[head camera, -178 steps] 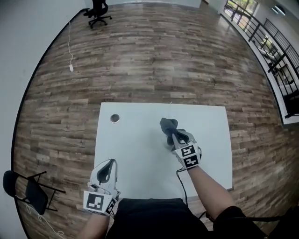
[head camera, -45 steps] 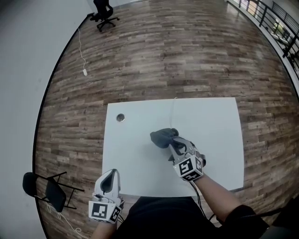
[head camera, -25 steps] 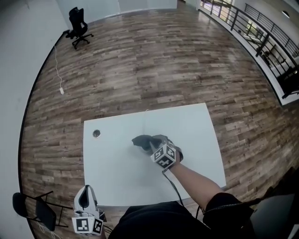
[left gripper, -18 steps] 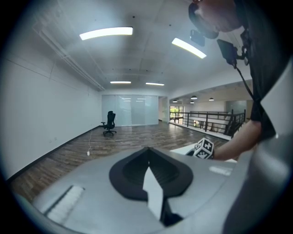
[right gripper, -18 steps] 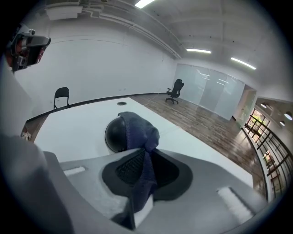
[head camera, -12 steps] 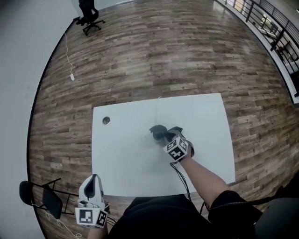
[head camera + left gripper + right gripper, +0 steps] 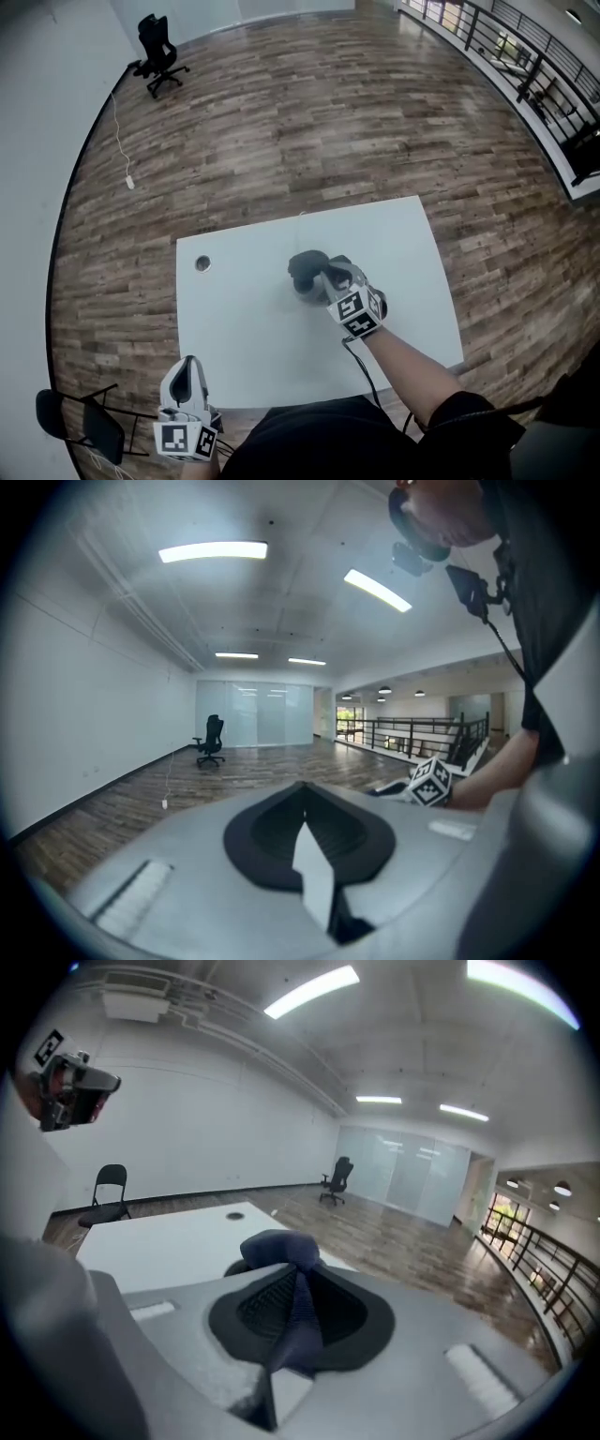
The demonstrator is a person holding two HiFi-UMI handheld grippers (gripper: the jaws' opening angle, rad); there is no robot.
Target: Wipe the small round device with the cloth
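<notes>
My right gripper [image 7: 325,277] is shut on a dark grey cloth [image 7: 304,267], which bunches up past the jaws over the middle of the white table [image 7: 244,347]. In the right gripper view the cloth [image 7: 281,1249] runs between the pads [image 7: 246,1312] of that gripper [image 7: 295,1309] and balls up beyond them. A dark rounded edge [image 7: 234,1266] shows just left of the cloth; I cannot tell whether it is the small round device, which the head view does not show clearly. My left gripper [image 7: 190,364] [image 7: 305,834] is shut and empty, held off the table's front left corner.
A small round hole [image 7: 202,263] sits near the table's far left corner. A black folding chair [image 7: 75,422] stands on the wooden floor at the front left. An office chair [image 7: 155,45] is far back; a railing [image 7: 525,66] runs along the right.
My right gripper has lifted a little with the cloth, which now hangs bunched above the tabletop. The left gripper has stayed by the front left corner.
</notes>
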